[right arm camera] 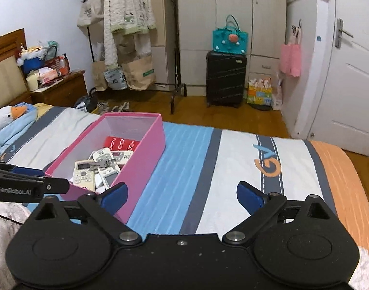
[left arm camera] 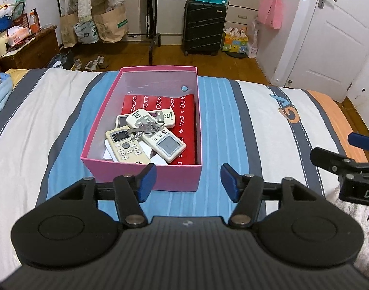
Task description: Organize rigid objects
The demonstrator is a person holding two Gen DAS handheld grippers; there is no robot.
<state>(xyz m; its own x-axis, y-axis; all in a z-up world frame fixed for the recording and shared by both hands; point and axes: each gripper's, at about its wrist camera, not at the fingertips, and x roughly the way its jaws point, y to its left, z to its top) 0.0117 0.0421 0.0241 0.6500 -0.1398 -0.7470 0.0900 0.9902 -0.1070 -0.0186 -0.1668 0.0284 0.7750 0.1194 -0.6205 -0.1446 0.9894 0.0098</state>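
In the middle of the left wrist view we saw the pink box [left arm camera: 145,169] on the striped bed [left arm camera: 269,125], with the remote controls [left arm camera: 148,135], a bunch of keys [left arm camera: 145,128] and a red case [left arm camera: 182,111] heaped inside, presumably so the rigid items sat together in one container. Our left gripper [left arm camera: 188,182] hung low in that frame before the box's near wall, jaws partly apart and empty. Our right gripper [right arm camera: 182,194], bottom centre of its view, stood wide open over bare bedding beside the box, holding nothing, which we judged fitted a finished drop.
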